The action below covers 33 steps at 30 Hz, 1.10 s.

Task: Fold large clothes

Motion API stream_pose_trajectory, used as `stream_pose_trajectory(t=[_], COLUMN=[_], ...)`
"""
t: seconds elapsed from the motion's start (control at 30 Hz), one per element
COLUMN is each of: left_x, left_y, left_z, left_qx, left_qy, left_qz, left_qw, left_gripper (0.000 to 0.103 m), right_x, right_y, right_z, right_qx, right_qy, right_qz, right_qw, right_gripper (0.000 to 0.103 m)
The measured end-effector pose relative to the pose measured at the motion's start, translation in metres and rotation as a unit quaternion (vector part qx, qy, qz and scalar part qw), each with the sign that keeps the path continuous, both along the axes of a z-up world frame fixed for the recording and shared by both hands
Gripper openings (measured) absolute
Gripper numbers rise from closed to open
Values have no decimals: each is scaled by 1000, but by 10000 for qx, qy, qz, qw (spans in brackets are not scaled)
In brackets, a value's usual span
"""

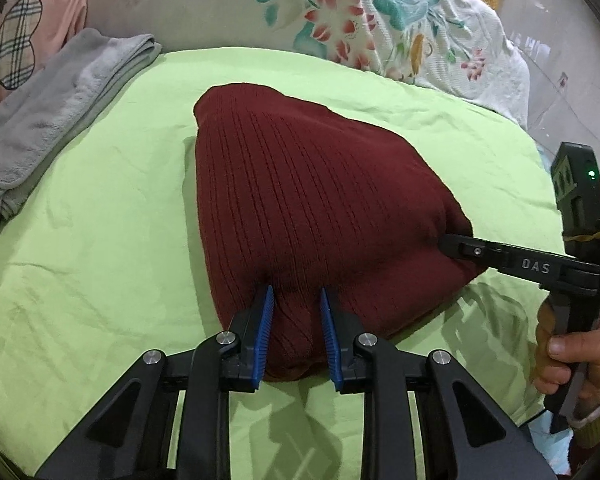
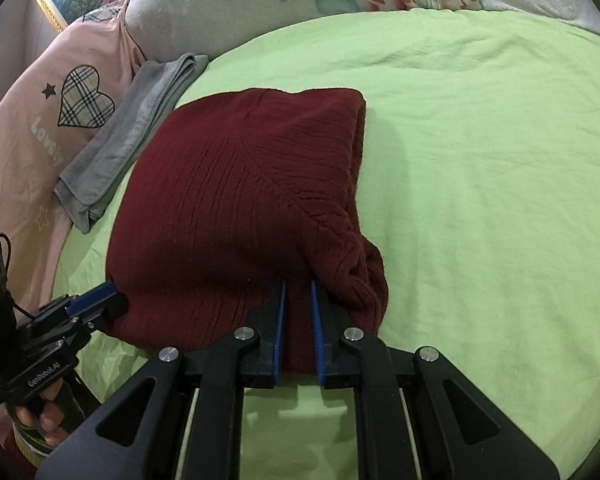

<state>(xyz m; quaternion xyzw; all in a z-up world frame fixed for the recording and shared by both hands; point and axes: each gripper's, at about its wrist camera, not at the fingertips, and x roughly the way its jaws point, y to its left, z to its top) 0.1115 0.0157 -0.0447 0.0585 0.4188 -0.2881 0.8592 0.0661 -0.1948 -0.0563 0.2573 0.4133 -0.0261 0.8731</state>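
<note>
Both the left gripper [image 1: 296, 292] and right gripper [image 2: 298, 286] clamp the sweater [image 1: 300, 184] hem mid-fold; next, lay it evenly over the far edge

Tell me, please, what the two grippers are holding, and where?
Both left gripper and right gripper pinch the near edge of the folded dark red ribbed knit sweater.

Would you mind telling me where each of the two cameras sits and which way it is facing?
Left wrist: on the left gripper, looking forward and down at the dark red sweater its blue pads clamp; the right gripper and the hand holding it show at right.
Right wrist: on the right gripper, aimed likewise at the sweater; the left gripper and fingers show at lower left.
Shared: sweater, green sheet, grey towel, pink heart pillow.
</note>
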Motion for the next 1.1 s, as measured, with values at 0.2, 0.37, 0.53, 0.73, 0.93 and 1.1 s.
stream_pose_trajectory(t=[0.2,0.37,0.53,0.73,0.93,1.1], left_x=[-11,-18,-20,-27,-32,-33], left_y=[7,13,20,28,37,40], left_z=[12,17,15,13,15,13], left_qx=[31,206,258,377,397,485], left_qy=[2,2,75,40,12,39], left_qz=[246,605,726,865,950,981], left_qw=[9997,9980,9970,9955,9947,9940], left_gripper=[28,45,52,61,70,77], right_x=[-17,-30,-39,-50,-62,-70], right_y=[8,14,19,21,21,23], right_z=[16,27,27,22,17,12], right_qx=[-4,-1,53,107,85,72], right_qy=[-150,-307,-344,-306,-276,-216], right_qz=[4,30,9,-9,7,7], right_qw=[9999,9995,9994,9995,9996,9997], right_gripper=[20,26,27,32,40,52])
